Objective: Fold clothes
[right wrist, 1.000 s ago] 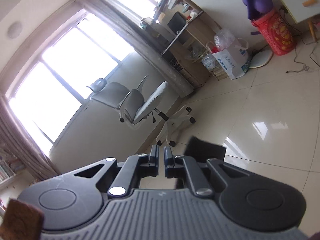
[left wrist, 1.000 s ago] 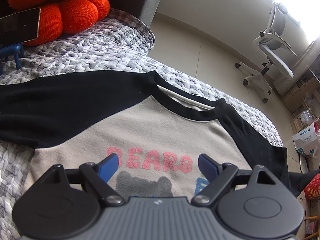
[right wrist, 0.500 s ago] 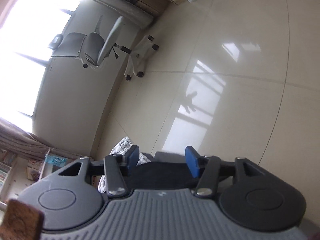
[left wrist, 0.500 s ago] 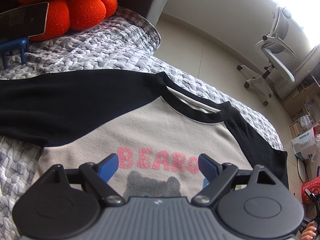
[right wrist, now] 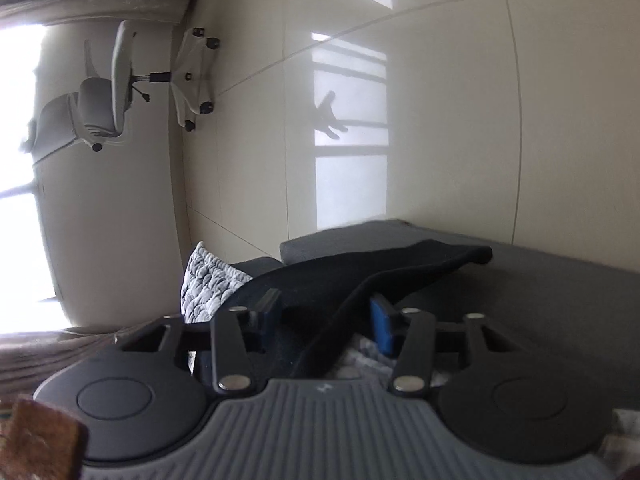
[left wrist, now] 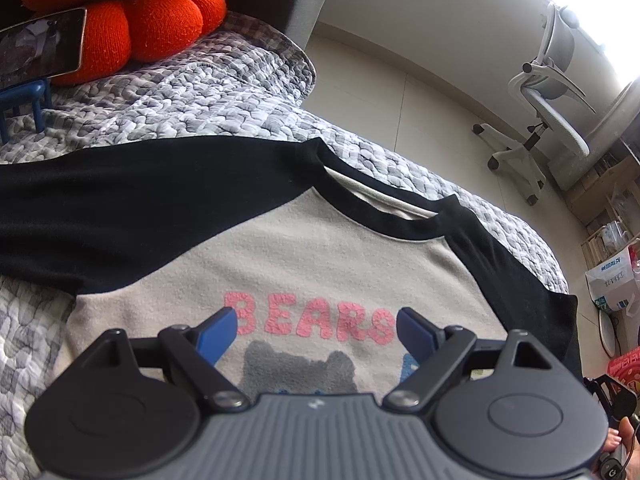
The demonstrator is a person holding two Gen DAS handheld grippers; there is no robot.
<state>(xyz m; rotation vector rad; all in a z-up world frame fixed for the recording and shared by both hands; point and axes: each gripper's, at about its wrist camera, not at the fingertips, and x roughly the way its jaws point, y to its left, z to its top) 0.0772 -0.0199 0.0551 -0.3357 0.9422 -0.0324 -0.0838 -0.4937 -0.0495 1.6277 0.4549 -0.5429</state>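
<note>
The right claw (right wrist: 324,318) has just been closing around the black sleeve (right wrist: 380,268) — pads not yet pressing it. The left claw (left wrist: 316,330) hangs wide apart over the shirt (left wrist: 320,248), which lies flat on the quilted bed (left wrist: 200,96) — chest print up.

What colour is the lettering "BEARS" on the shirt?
Pink, on the shirt's beige front; the left wrist view shows it best.

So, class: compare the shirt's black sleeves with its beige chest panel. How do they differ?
The black sleeves are plain and dark; the beige chest panel is pale and carries pink "BEARS" lettering above a grey bear shape. The sleeves spread outward; the panel sits central. Both lie flat on the grey quilted cover.
</note>
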